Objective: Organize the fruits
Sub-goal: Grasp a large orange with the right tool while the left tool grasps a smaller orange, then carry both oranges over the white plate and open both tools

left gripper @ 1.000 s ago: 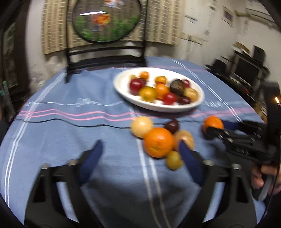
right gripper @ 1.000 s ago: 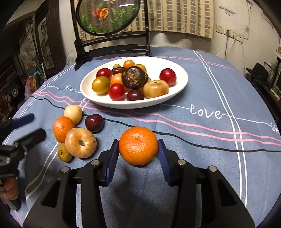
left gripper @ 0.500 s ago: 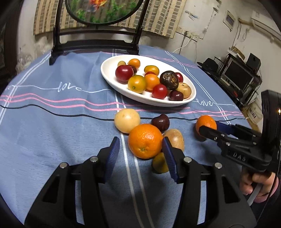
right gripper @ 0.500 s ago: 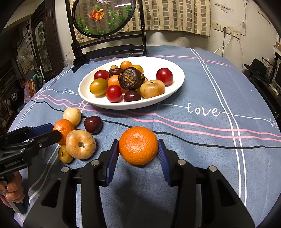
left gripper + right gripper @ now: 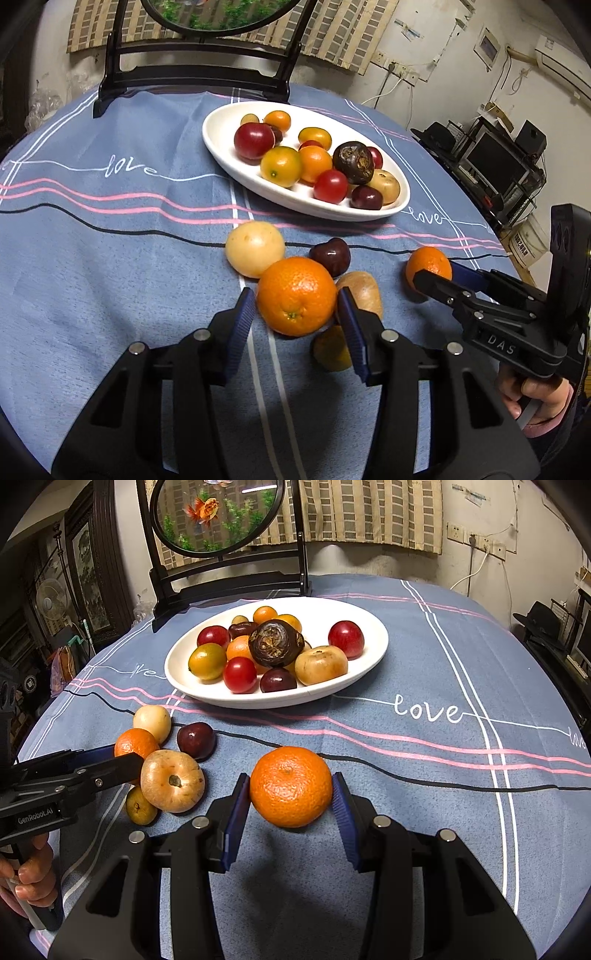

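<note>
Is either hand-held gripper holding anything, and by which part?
Right hand-held gripper clamps a tangerine by its sides. Left hand-held gripper brackets an orange; contact cannot be told.
</note>
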Tool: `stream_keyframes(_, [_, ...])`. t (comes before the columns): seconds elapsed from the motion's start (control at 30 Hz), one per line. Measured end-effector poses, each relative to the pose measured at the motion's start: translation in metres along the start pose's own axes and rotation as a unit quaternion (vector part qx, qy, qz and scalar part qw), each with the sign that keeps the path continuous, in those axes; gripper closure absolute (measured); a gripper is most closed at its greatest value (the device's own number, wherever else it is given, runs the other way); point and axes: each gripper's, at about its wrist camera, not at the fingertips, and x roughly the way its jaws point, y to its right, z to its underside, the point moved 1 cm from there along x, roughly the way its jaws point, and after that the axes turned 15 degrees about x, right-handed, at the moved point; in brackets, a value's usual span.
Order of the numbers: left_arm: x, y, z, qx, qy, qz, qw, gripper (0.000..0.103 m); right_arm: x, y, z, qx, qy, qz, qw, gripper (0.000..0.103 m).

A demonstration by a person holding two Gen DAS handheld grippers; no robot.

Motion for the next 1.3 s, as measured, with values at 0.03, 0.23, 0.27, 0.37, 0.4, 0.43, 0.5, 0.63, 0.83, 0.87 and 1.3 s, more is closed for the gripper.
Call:
stream_keyframes(0.03, [0.001,0.000,0.000,-0.003,-0.002,0.002,1.0000,0.056,0.000,0.000,0.000,0.000,-0.001,0.000,1.000,0.058])
stream_keyframes(0.23, [0.011,0.005,0.001,0.001,-0.017,0.013,0.9998,0.056,0.000,0.000,0.001,-0.001,-0.002,0.001,1.000,0.058])
stream_keyframes(0.27, [0.011,0.008,0.001,0.006,-0.016,0.008,0.9998,0.056,0.000,0.000,0.001,-0.001,-0.001,0.001,1.000,0.058])
stream_keyframes(0.37, [0.009,0.012,0.002,0.018,-0.013,-0.005,0.9998,0.056,0.000,0.000,0.000,-0.002,-0.001,0.001,1.000,0.058])
stream_keyframes(0.4, [0.009,0.012,0.002,0.019,-0.012,-0.008,0.9997,0.057,0.000,0.000,0.000,-0.002,-0.001,0.000,1.000,0.058])
stream_keyframes(0.43, [0.008,0.011,0.002,0.019,-0.011,-0.011,0.9997,0.057,-0.001,0.000,0.000,-0.002,0.000,0.000,1.000,0.058])
stream_keyframes(0.5, [0.004,0.011,0.002,0.021,-0.006,-0.018,0.9996,0.057,-0.001,0.000,0.000,-0.002,0.000,0.000,1.000,0.058])
stream_keyframes(0.63, [-0.004,0.013,0.003,0.034,0.007,-0.035,0.9988,0.057,-0.003,0.000,0.000,-0.002,0.002,-0.002,1.000,0.058])
stream_keyframes(0.83, [-0.021,0.019,0.006,0.053,0.030,-0.052,0.9968,0.057,-0.008,-0.002,-0.001,-0.004,0.010,-0.007,1.000,0.058])
stream_keyframes(0.87, [-0.024,0.019,0.006,0.054,0.034,-0.053,0.9966,0.057,-0.010,-0.002,-0.001,-0.006,0.014,-0.009,1.000,0.058])
stream_keyframes(1.3, [-0.062,0.024,0.013,0.061,0.090,-0.054,0.9926,0.057,-0.016,-0.008,0.000,-0.018,0.033,-0.032,0.999,0.058])
